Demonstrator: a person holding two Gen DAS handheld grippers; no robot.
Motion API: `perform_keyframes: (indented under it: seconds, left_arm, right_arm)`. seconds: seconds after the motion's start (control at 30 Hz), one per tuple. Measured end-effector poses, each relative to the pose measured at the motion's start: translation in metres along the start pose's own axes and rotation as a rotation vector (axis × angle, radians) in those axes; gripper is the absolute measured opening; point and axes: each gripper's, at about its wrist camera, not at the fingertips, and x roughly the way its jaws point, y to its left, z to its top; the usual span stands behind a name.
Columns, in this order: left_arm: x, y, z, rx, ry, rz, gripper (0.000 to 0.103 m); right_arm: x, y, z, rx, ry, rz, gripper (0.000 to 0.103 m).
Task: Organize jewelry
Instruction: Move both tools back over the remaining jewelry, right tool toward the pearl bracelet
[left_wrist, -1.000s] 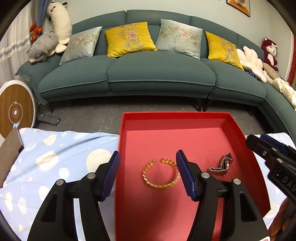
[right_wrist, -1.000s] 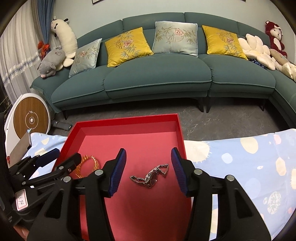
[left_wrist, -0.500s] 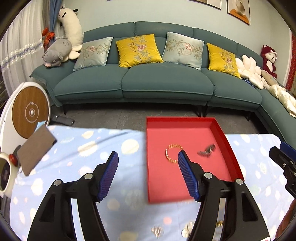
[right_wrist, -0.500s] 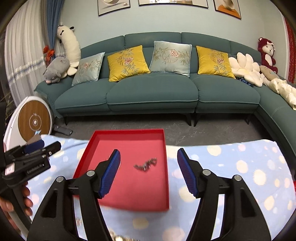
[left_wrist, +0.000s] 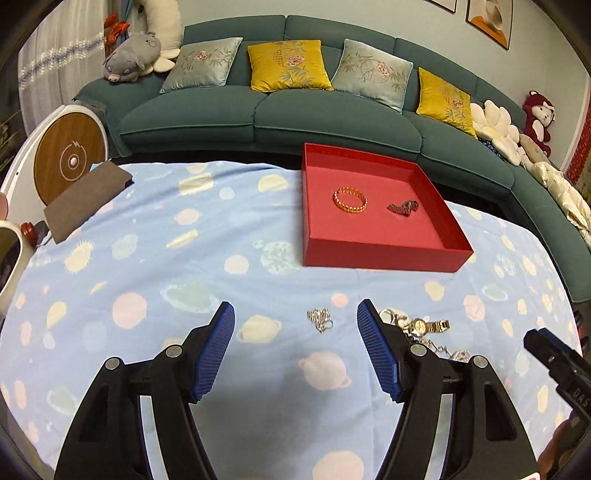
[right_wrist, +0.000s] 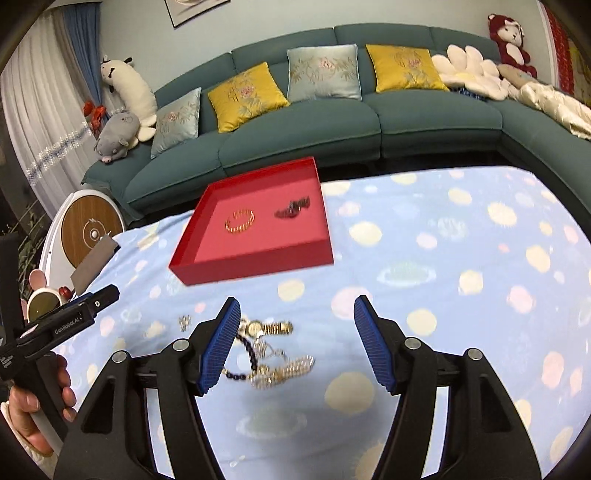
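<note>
- The left gripper (left_wrist: 295, 347) has its blue fingers (left_wrist: 216, 350) spread, pinching nothing, above the blue patterned cloth (left_wrist: 147, 280) on the table; its jaws have just been opening.
- A small silver chain (left_wrist: 320, 319) lies on the cloth between them, untouched.
- The right gripper (right_wrist: 295, 343) is likewise spread and empty after just opening.
- A gold watch (right_wrist: 267, 327) and tangled jewelry pile (right_wrist: 277, 365) lie just beside its left finger.
- Farther off, the red tray (left_wrist: 380, 254) holds a gold bracelet (left_wrist: 350, 199) and a dark watch (left_wrist: 403, 208).

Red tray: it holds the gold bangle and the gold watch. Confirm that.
Wrong. The red tray holds the gold bangle and a dark silver watch. The gold watch lies on the blue cloth, as the left wrist view shows.
</note>
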Motion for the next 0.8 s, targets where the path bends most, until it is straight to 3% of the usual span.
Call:
perform_keyframes:
  seconds: [0.2,0.33,0.8]
  left_arm:
    - [0.004,-0.009,-0.017,0.029,0.016,0.015,0.066]
    - [0.005,-0.01,-0.02,0.045,0.009,0.026,0.066]
    - [0.011,-0.003,-0.026,0.045,0.036,0.025,0.066]
  right_arm:
    - [0.028,0.01,-0.041,-0.016,0.113,0.006,0.06]
    - [0.038,0.018,-0.056,-0.036,0.139,0.01,0.058]
    - [0.077,0.025,-0.062,-0.042,0.177,-0.026,0.053]
